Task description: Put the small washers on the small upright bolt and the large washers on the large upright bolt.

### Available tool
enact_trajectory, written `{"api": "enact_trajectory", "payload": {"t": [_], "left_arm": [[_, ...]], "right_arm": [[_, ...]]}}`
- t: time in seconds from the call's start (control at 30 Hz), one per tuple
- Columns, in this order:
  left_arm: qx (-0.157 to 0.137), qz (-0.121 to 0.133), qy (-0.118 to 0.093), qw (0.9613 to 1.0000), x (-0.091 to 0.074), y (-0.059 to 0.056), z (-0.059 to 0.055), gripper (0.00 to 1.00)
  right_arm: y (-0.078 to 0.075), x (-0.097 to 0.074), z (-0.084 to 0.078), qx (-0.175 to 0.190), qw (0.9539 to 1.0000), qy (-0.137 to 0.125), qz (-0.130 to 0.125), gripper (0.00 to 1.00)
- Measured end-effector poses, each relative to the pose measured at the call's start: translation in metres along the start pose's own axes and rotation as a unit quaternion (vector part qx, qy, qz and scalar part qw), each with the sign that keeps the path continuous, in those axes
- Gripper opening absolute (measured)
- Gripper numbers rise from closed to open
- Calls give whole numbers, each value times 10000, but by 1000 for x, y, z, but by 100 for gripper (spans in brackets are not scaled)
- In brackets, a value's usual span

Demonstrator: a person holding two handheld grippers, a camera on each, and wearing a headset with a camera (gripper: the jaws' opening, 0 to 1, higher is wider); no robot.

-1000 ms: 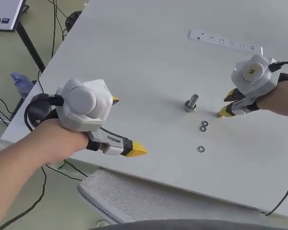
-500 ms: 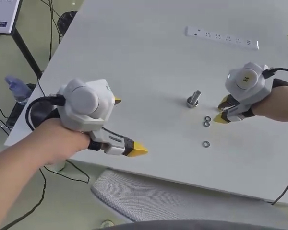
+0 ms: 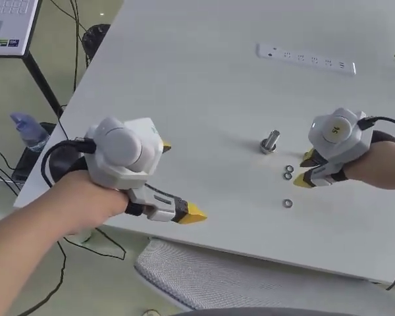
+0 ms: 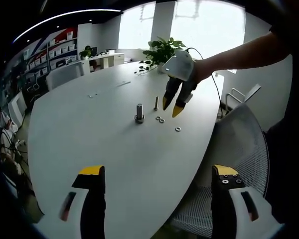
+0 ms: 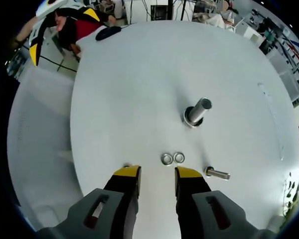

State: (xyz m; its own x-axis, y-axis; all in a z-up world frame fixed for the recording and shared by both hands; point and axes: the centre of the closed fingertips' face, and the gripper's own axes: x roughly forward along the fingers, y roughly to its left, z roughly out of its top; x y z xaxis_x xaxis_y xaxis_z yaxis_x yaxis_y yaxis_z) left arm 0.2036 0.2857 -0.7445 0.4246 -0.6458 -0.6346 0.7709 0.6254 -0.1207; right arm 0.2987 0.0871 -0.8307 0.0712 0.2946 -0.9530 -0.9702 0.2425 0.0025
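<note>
A large upright bolt stands mid-table on the white table. Two small washers lie touching just right of it, and a third washer lies nearer the front edge. My right gripper is open, its yellow tips just right of the pair. In the right gripper view the washer pair lies just ahead of the right gripper, with a small bolt to the right. My left gripper is open wide over the front left edge, far from the large bolt and the small bolt.
A white power strip lies at the table's far side. A grey mesh chair sits below the front edge. Off the table's left are cables, a bottle and a black stand. Plants stand at the far end.
My right gripper has moved toward the front edge, so its tips now sit beside the washer pair. The left gripper has barely moved. The head camera shifted slightly.
</note>
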Motion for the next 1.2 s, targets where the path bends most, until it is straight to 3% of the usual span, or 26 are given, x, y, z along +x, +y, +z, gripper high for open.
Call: {"api": "enact_trajectory", "payload": {"t": [0.27, 0.43, 1.03, 1.2], "left_arm": [[-9, 0, 25, 10000, -5, 1, -5, 87], [-23, 6, 71, 10000, -8, 2, -9, 87], [-36, -42, 67, 10000, -10, 0, -13, 84], [-35, -60, 87, 9999, -10, -1, -15, 84]], "right_arm": [[23, 14, -5, -55, 10000, 23, 46, 29], [34, 26, -17, -63, 9997, 178, 132, 28], [38, 31, -20, 94, 9999, 73, -107, 27], [40, 31, -21, -21, 9999, 81, -98, 24]]}}
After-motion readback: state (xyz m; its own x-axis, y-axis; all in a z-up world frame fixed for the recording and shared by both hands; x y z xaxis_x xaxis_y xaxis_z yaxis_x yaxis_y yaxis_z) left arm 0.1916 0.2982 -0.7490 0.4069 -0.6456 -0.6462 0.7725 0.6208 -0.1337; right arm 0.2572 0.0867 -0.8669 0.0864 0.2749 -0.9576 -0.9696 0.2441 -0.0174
